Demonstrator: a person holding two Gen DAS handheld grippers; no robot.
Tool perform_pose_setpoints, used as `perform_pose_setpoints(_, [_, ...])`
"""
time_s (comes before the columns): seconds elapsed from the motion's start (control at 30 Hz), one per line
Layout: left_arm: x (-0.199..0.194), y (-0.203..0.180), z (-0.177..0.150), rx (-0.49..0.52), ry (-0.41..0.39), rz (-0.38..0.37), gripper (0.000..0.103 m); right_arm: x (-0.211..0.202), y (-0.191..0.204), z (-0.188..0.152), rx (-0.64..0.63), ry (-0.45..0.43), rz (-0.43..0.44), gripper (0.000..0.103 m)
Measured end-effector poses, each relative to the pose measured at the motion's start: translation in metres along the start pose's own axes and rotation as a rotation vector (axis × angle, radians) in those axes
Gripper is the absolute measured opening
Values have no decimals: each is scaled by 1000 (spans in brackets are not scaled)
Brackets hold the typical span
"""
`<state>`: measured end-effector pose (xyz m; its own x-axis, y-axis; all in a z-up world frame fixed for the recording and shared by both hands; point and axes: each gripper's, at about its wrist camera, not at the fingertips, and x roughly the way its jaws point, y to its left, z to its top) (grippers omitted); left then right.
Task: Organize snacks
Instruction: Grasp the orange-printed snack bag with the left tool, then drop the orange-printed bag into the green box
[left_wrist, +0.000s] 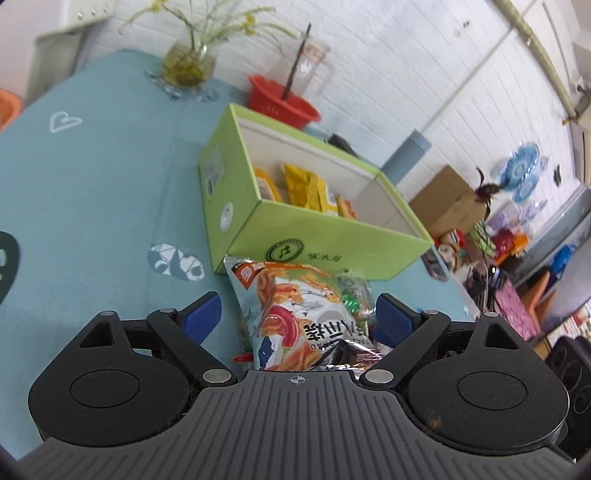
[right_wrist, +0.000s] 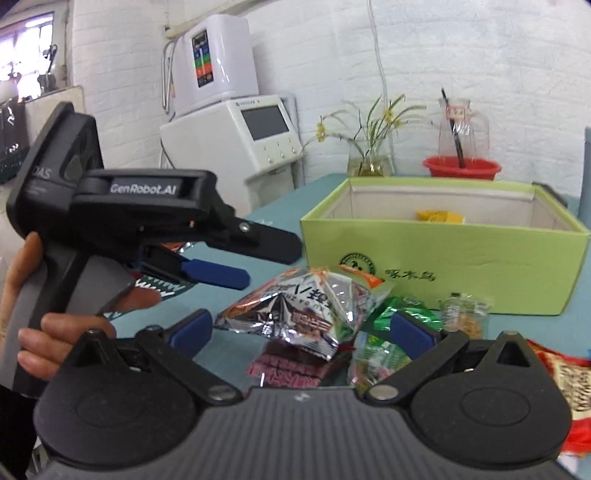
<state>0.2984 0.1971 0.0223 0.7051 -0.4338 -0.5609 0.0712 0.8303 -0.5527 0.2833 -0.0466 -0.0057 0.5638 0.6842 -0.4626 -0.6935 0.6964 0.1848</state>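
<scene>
From the left wrist, the left gripper (left_wrist: 299, 314) has its ribbed grey body low in the frame and its blue rubber pads spread wide apart. A crinkly foil chip bag (left_wrist: 295, 317), printed orange and white, lies between them on the teal cloth (left_wrist: 92, 192), touching neither pad clearly. A small green packet (left_wrist: 352, 295) sits just beside the bag. Right behind stands the box (left_wrist: 332, 251), rectangular lime-green card with a pale lining, open on top. Inside it lean flat yellow packets (left_wrist: 303, 188). Beyond the box are a red plastic bowl (left_wrist: 280, 101), a clear glass jug (left_wrist: 310, 70) and a glass vase (left_wrist: 186, 64) of thin stems.

From the right wrist, the right gripper (right_wrist: 301, 326) also has its fingers apart, over a loose heap of snacks. The chip bag (right_wrist: 295, 314) shows its creased silver underside here; a glossy green packet (right_wrist: 384, 347) lies just beside it. The box (right_wrist: 443, 266) stands behind the heap, one yellow packet (right_wrist: 439, 216) peeking above the rim. At left a hand (right_wrist: 48, 332) grips the left gripper (right_wrist: 258, 262), matte black plastic, seen side-on with blue pads apart
</scene>
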Motion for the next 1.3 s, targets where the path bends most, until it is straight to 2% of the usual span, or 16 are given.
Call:
perform_pose_setpoints(0.07, [11,4,0,-2,37,-11,68,15,0,1,15,30,13,102])
perform_pose_setpoints(0.1, [15,7,-1,-2,55,-27,60,21,0,2,17,44,7,100])
perform_pose_setpoints(0.13, [19,10,-3,-8,70,-52,42,26,1,3,11,51,0,95])
perform_pose_setpoints(0.17, [19,12,-4,-16,72,-60,41,29,2,3,5,56,3,80])
perform_pose_setpoints(0.23, [8,11,-9,-13,53,-57,35,29,5,2,-12,65,-11,74])
perform_pose_setpoints(0.3, [-11,9,-18,-16,34,-57,35,20,12,3,-37,62,0,68])
perform_pose_setpoints(0.43, [-51,1,-22,-18,-44,-9,36,1,34,8,-78,26,68,68])
perform_pose_setpoints(0.6, [-63,-25,22,75,-126,58,36,9,49,40,-177,-52,91,71])
perform_pose_setpoints(0.67, [-53,-38,49,137,-152,62,36,14,40,62,-201,-82,75,73])
perform_pose_setpoints(0.8, [-8,-56,98,187,-143,43,37,31,5,106,-201,-100,10,73])
perform_pose_setpoints(1.0, [69,-48,134,173,-53,53,37,72,-53,138,-154,-14,-44,73])
perform_pose_setpoints(1.07, [86,-42,135,183,-43,88,42,86,-65,138,-151,16,-45,73])
perform_pose_setpoints(1.13, [93,-36,134,185,-48,121,62,96,-74,135,-141,33,-44,79])
perform_pose_setpoints(1.2, [87,-31,132,171,-66,133,64,97,-81,134,-129,32,-48,84])
perform_pose_setpoints(1.27, [69,-31,128,167,-102,107,66,84,-84,135,-126,7,-60,86])
perform_pose_setpoints(1.3, [58,-33,125,169,-126,97,71,71,-83,134,-130,-23,-62,91])
